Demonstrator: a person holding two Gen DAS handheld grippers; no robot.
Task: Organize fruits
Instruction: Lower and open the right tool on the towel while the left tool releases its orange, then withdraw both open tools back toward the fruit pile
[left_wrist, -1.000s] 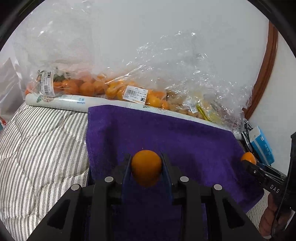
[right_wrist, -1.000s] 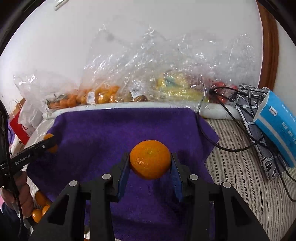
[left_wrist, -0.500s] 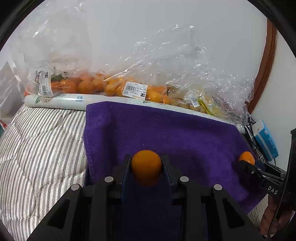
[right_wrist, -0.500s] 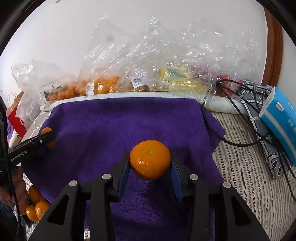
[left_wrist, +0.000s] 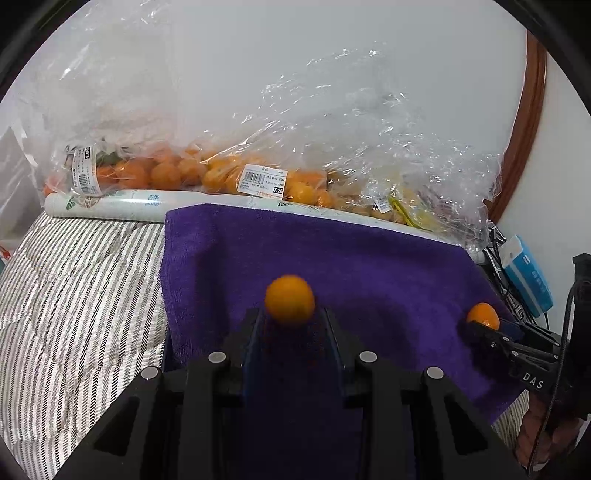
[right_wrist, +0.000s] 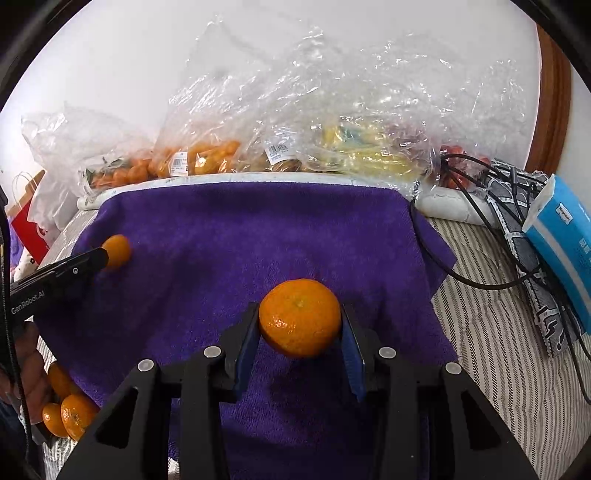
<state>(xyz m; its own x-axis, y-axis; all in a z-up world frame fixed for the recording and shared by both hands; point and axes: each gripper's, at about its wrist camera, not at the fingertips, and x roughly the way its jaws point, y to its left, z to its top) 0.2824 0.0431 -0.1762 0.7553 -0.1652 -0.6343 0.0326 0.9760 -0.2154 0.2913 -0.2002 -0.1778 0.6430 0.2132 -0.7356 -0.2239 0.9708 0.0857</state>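
My left hand-held gripper (left_wrist: 290, 319) pinches a small orange (left_wrist: 290, 301) and my right hand-held gripper (right_wrist: 299, 330) a mandarin (right_wrist: 299, 317), both over the purple towel (right_wrist: 258, 229), where, released carelessly, either could roll off onto the bed (left_wrist: 74, 288)

A plain white wall (left_wrist: 295, 92) filled the view from ten to one o'clock. A curved brown wooden frame (left_wrist: 524, 147) rose at two o'clock. A striped quilted bed (left_wrist: 74, 295) spread at eight o'clock.
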